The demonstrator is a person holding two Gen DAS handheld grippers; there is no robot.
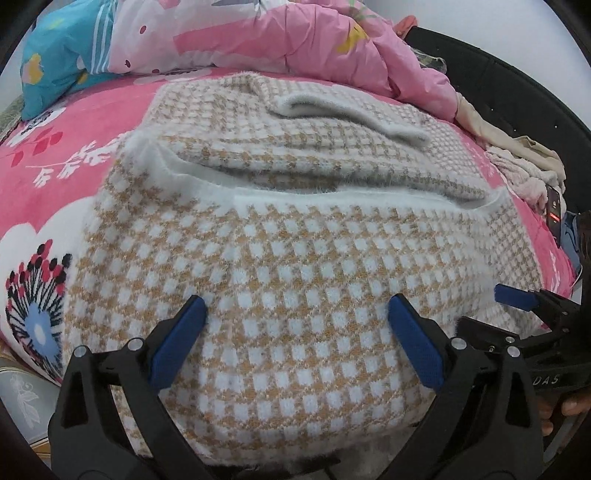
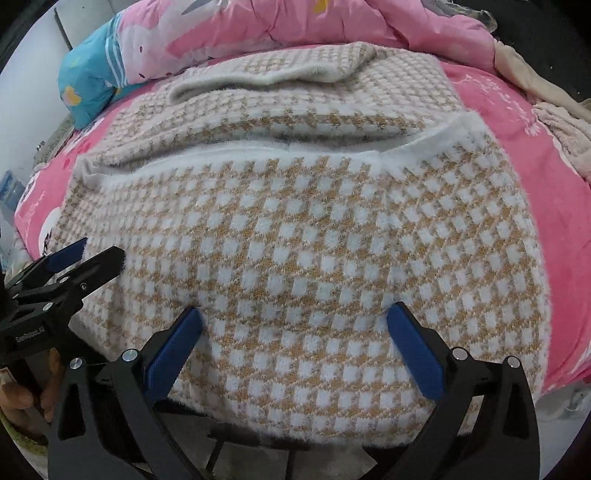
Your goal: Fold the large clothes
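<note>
Checked tan-and-white knit sweater (image 1: 295, 295) fills centre frame in both wrist views, lying on pink floral bedsheet (image 1: 44, 177). Near half folded over the far half; white fuzzy hem edge (image 1: 332, 195) runs across mid-frame, a loose cuff above it. Left gripper (image 1: 297, 314) at bottom centre, jaws spread wide, blue pads (image 1: 181, 343) over the knit, nothing pinched. Right gripper (image 2: 295, 321) same: wide apart, nothing held. Pink quilt (image 1: 295, 33) and teal pillow (image 1: 62, 55) along top; pile of beige clothes (image 1: 528, 166) at right edge.
</note>
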